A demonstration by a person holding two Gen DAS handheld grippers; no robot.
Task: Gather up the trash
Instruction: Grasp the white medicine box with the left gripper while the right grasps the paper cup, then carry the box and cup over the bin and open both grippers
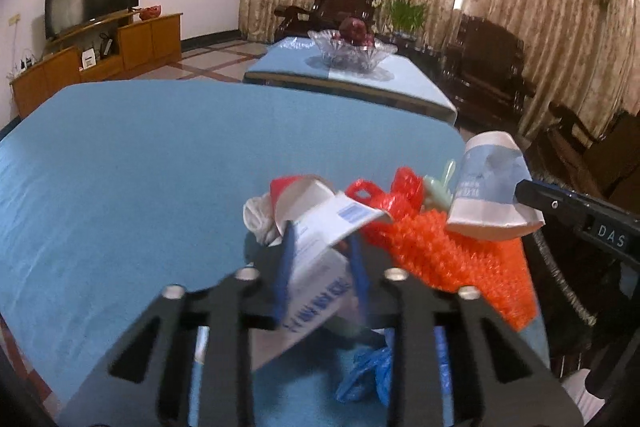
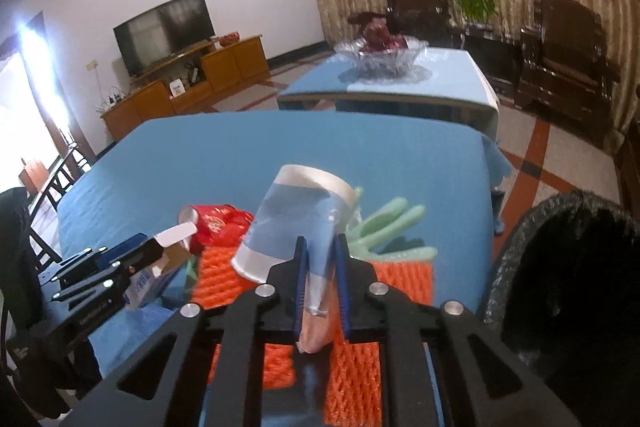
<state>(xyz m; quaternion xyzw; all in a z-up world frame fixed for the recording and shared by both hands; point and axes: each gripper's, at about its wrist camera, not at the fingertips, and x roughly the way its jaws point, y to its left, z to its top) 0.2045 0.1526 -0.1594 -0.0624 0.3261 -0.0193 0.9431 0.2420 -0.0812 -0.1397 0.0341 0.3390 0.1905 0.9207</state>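
Left gripper (image 1: 320, 259) and right gripper (image 2: 320, 279) both pitched downward. Each has its jaws clamped on a held item. The right gripper sits at three o'clock of the left.

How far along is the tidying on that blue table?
It is early. Nothing visibly sits in the black bin yet. In hand: the left tongs pinch a white carton, and the right tongs pinch a crushed paper cup. Left on the blue table: orange foam netting, a red bag, a red cup, a green glove and a blue wrapper.
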